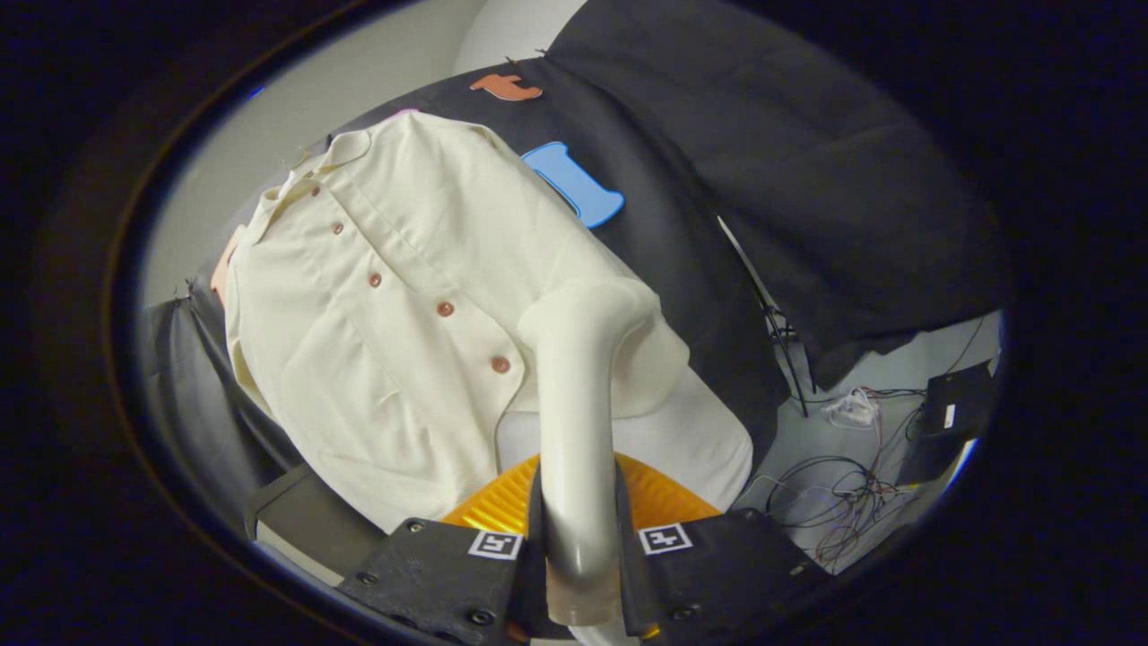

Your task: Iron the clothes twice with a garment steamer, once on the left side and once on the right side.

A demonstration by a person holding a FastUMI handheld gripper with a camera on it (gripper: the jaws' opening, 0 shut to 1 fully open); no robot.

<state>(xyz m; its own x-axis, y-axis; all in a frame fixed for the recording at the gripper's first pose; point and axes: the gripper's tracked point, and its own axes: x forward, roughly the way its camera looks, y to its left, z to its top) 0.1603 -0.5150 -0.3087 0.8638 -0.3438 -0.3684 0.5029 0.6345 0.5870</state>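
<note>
Gripper [578, 547] jaws clamped on the cream plastic garment steamer [578, 422] handle, head angled against the cream button-front shirt [377, 296] hanging beyond the fingers (right of the button placket), likely so steam hits fabric flat.

the shirt [377, 323] in the middle left of the frame is soft matt woven cloth with faint creases, its buttons [445, 309] smooth and slightly shiny. the garment steamer [578, 422] at lower centre is smooth, glossy plastic, clamped between both fingers of the gripper [578, 552], whose plates look rough and matt. behind the handle, an amber part [502, 502] is ribbed, glossy plastic. the cables [834, 502] at lower right look rubbery.
</note>
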